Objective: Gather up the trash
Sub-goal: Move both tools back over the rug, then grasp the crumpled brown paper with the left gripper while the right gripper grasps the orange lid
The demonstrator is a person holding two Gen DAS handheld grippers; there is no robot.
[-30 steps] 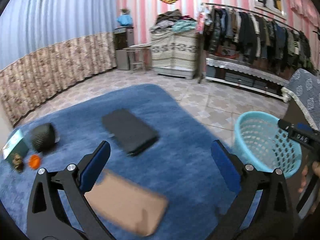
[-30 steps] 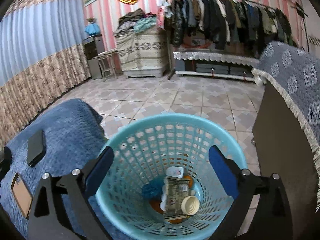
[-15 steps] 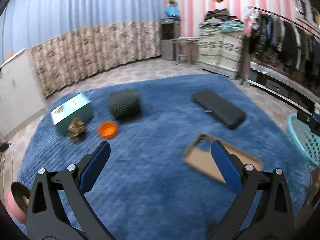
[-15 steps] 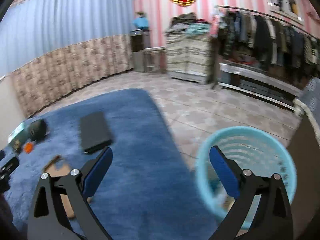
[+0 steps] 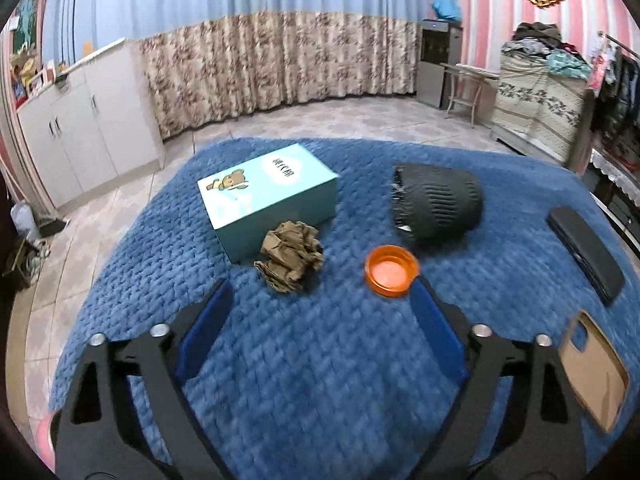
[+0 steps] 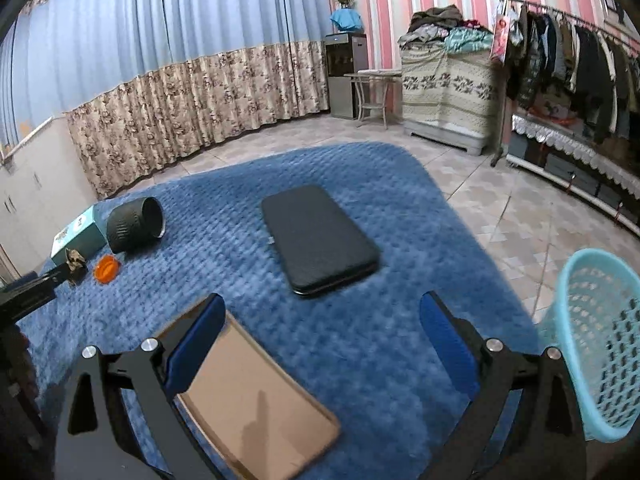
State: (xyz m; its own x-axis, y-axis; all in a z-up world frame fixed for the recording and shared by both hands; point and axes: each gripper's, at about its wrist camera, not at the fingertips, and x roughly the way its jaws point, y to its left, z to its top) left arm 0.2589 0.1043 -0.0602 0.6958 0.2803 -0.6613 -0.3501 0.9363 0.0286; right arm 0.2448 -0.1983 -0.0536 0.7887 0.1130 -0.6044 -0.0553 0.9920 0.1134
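The basket (image 6: 596, 344) was cut off by the right edge, its inside hidden. The tan case (image 5: 595, 372) ran blurred near the frame's rim. The box's print (image 5: 280, 168) was too small to read.

The left wrist camera is looking forward and downward along its gripper's fingers (image 5: 436, 332) over the blue rug (image 5: 320, 380), facing the curtained far wall. It is sitting close to the rug's left part, where the teal box (image 5: 268, 192), the crumpled paper (image 5: 290, 256), the orange lid (image 5: 391, 270) and the black cup (image 5: 438, 206) are filling mid-frame.

The right wrist camera is looking down at a similar slant from farther right, facing the rug's middle, with the light-blue basket (image 6: 596, 344) at its right edge.

Both views are sharing the rug, the box, paper, lid, cup, the black case (image 5: 584, 252) and the tan card (image 5: 596, 372).
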